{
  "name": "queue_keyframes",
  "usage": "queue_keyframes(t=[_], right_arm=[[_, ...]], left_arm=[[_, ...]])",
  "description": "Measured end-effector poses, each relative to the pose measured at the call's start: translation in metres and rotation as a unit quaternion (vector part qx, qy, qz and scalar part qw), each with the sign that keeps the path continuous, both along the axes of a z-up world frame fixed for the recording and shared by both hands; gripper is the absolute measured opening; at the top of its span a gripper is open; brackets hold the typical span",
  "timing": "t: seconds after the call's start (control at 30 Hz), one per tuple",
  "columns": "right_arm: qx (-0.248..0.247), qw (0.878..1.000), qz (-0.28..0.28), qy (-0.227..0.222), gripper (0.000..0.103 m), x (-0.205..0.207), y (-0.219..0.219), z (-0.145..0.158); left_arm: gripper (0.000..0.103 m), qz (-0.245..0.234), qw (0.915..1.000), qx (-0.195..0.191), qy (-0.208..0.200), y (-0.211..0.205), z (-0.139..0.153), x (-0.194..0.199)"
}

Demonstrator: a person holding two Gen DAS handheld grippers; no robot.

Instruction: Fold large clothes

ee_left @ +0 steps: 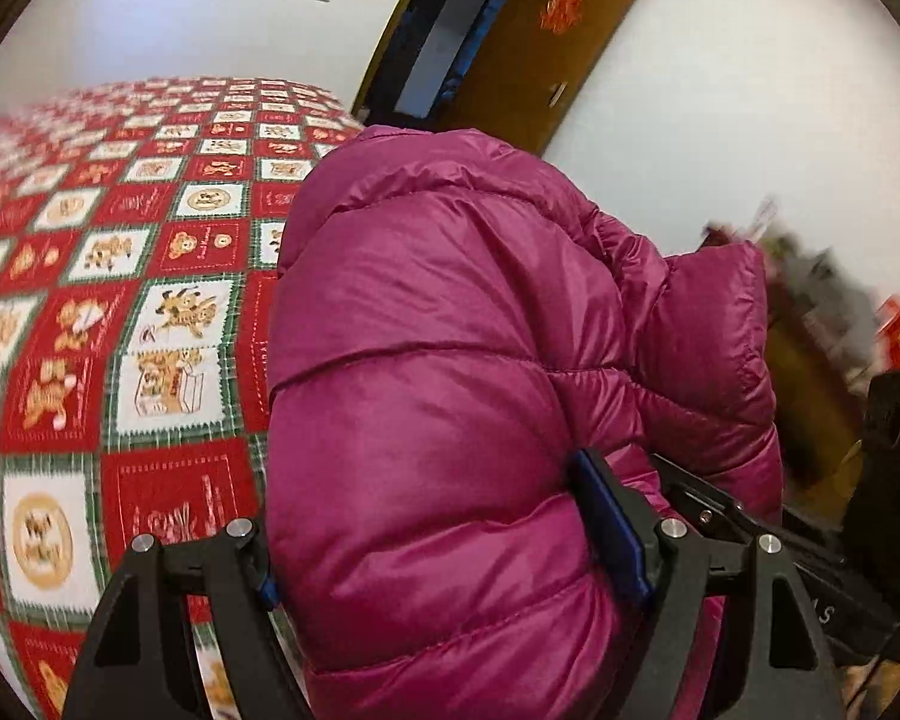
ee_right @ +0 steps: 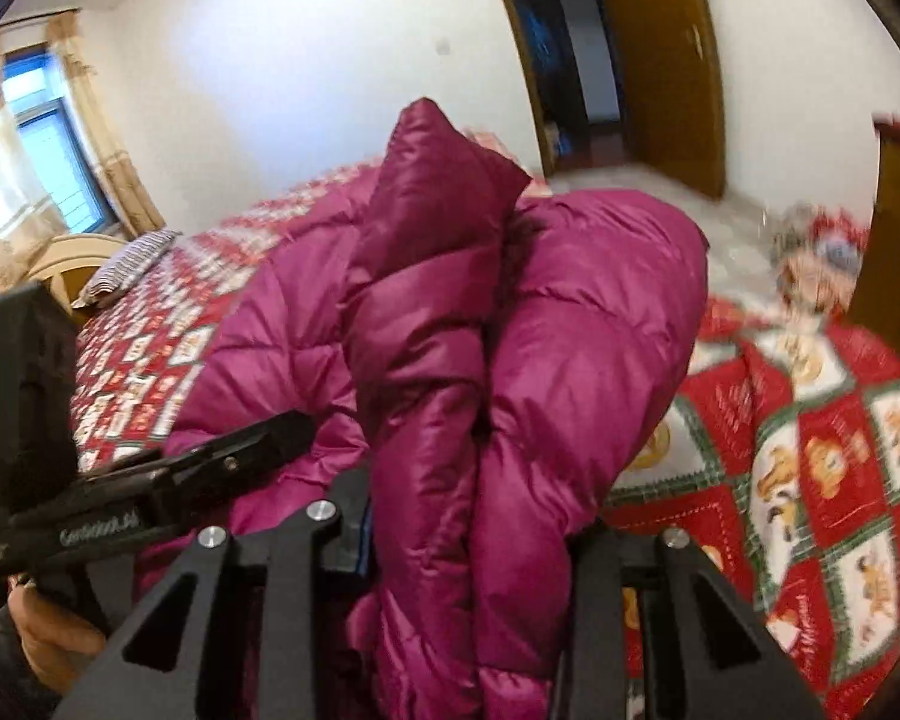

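**Both grippers clamp a bundled magenta puffer jacket above the quilted bed**

No bin, basket or other container shows in either view; the only thing bearing anything is the bed (ee_left: 120,276), covered by a red, white and green patchwork quilt (ee_right: 822,468) printed with teddy bears. At its far end in the right wrist view lies a striped pillow (ee_right: 132,264) against a pale headboard, with a curtained window (ee_right: 42,126) beyond. A brown door (ee_left: 546,54) stands open in the white wall.

The left gripper (ee_left: 450,546) tilts downward over the quilt. Its jaws stand wide apart, yet the bulk of the puffer jacket (ee_left: 438,372) fills the whole gap: the blue pad on the right finger (ee_left: 606,534) presses into the padded fabric, and the left finger is sunk behind the bulge. In the right wrist view this gripper appears from the side, with a hand (ee_right: 54,642) wrapped round its handle at the lower left.

The right gripper (ee_right: 468,540) also points down at an angle, close beside the left one. Its jaws are narrower and pinch a thick fold of the jacket's layered panels. The jacket is gathered into a lump, raised between the two grippers, with one flap standing upward and the rest drooping toward the quilt.
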State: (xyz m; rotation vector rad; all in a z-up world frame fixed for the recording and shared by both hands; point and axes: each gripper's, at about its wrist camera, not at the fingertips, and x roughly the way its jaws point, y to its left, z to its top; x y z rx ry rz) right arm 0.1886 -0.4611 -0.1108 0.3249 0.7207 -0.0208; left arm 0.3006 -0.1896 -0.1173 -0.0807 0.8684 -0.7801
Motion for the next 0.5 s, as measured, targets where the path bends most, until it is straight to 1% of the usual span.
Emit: queue_keyframes(t=[0.03,0.07,0.1,0.13,0.2,0.23,0.27,0.3,0.33,0.37,0.47,0.5], right_arm=[[0.011,1.000,-0.007,0.020,0.036,0.009,-0.007,-0.013],[0.019,0.999,-0.011,0.041,0.036,0.017,-0.011,-0.026],[0.023,0.998,-0.018,0.064,0.036,0.025,-0.014,-0.042],[0.024,0.997,-0.025,0.068,0.037,0.027,-0.015,-0.049],[0.044,0.997,-0.029,0.059,0.040,0.029,-0.018,-0.055],[0.048,0.997,-0.032,0.059,0.043,0.030,-0.019,-0.057],[0.049,0.996,-0.036,0.059,0.047,0.030,-0.020,-0.058],[0.054,0.996,-0.040,0.058,0.047,0.029,-0.020,-0.060],[0.062,0.996,-0.042,0.055,0.047,0.026,-0.019,-0.059],[0.065,0.996,-0.043,0.053,0.051,0.024,-0.020,-0.057],[0.045,0.996,-0.062,0.036,0.052,0.004,-0.029,-0.044],[0.034,0.996,-0.072,0.026,0.052,-0.001,-0.027,-0.034]], left_arm=[[0.080,0.000,0.9998,0.020,-0.002,-0.004,-0.008,0.002],[0.080,-0.002,0.9987,0.051,-0.004,-0.012,-0.019,0.000],[0.080,0.001,0.9972,0.075,-0.006,-0.016,-0.029,0.002],[0.080,0.009,0.9961,0.087,-0.011,-0.017,-0.037,0.003],[0.084,0.021,0.9954,0.091,-0.019,-0.015,-0.043,0.001],[0.086,0.025,0.9950,0.095,-0.021,-0.016,-0.046,0.001],[0.090,0.030,0.9942,0.100,-0.024,-0.016,-0.048,0.001],[0.093,0.035,0.9933,0.106,-0.028,-0.017,-0.050,0.001],[0.094,0.036,0.9926,0.112,-0.032,-0.018,-0.050,0.001],[0.095,0.034,0.9919,0.116,-0.037,-0.018,-0.051,-0.001],[0.095,0.030,0.9916,0.119,-0.041,-0.020,-0.052,-0.001],[0.095,0.031,0.9918,0.118,-0.039,-0.019,-0.052,-0.001]])
